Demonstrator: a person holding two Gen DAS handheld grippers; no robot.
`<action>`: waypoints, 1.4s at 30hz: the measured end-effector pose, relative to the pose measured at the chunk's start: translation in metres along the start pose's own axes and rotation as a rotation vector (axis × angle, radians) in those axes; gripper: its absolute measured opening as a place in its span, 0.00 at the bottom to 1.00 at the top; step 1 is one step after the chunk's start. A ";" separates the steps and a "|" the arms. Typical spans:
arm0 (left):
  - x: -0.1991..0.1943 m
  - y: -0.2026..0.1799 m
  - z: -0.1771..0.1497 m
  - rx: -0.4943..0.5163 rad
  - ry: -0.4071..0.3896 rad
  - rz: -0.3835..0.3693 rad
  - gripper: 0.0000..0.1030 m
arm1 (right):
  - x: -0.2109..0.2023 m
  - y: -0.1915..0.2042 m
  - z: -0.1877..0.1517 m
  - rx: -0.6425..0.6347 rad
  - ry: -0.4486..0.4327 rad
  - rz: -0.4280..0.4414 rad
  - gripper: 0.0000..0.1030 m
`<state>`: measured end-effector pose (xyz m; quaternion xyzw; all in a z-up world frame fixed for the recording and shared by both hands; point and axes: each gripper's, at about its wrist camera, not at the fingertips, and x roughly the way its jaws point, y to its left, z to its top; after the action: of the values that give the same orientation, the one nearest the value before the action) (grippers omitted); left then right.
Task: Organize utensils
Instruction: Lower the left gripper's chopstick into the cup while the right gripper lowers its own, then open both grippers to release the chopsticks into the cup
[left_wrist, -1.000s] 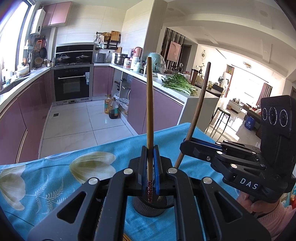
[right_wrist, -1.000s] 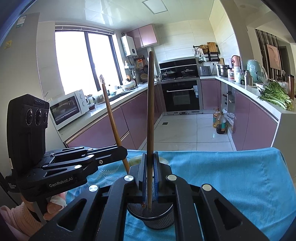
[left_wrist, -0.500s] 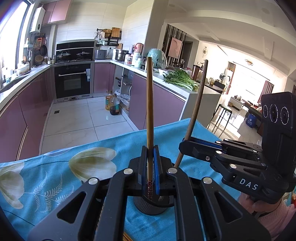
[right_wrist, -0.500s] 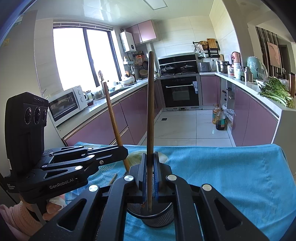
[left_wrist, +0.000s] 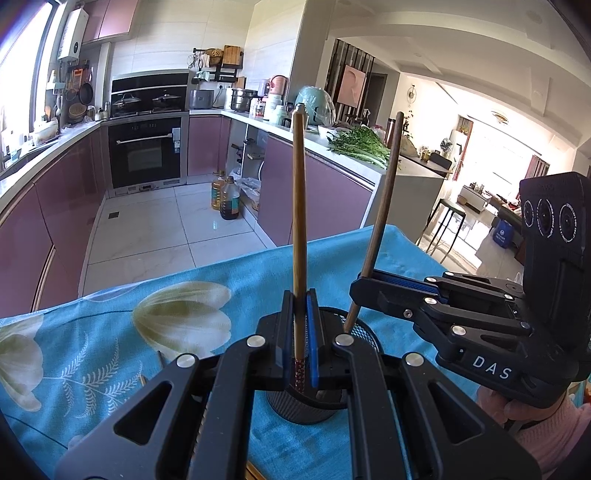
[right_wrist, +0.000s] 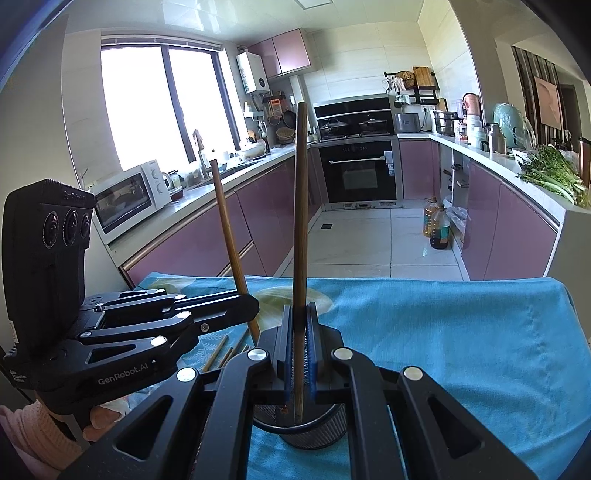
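Chopsticks (left_wrist: 298, 229) lowered | both hand-held grippers clamped | tips over holder (right_wrist: 314, 430)

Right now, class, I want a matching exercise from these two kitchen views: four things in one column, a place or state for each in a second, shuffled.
Things:
1. lighter chopstick
2. darker chopstick
3. mesh cup
4. loose chopsticks

Places or states:
A. standing on the blue cloth
B. lying flat on the cloth
C. clamped in the left gripper
D. clamped in the right gripper

Pairs: 1-C, 2-D, 3-A, 4-B
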<state>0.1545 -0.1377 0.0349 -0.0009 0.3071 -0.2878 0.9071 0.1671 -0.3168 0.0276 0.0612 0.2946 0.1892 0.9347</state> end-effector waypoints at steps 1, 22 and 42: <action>-0.001 0.000 -0.001 0.000 0.002 0.000 0.07 | 0.001 0.000 -0.001 0.000 0.004 -0.001 0.05; 0.025 0.005 -0.006 -0.013 0.041 0.010 0.07 | 0.023 -0.002 -0.002 0.012 0.056 -0.027 0.05; 0.010 0.020 -0.017 -0.034 -0.009 0.065 0.31 | 0.011 -0.003 -0.006 0.043 0.028 -0.027 0.11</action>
<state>0.1613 -0.1233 0.0118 -0.0078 0.3079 -0.2528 0.9172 0.1733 -0.3155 0.0160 0.0748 0.3126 0.1711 0.9314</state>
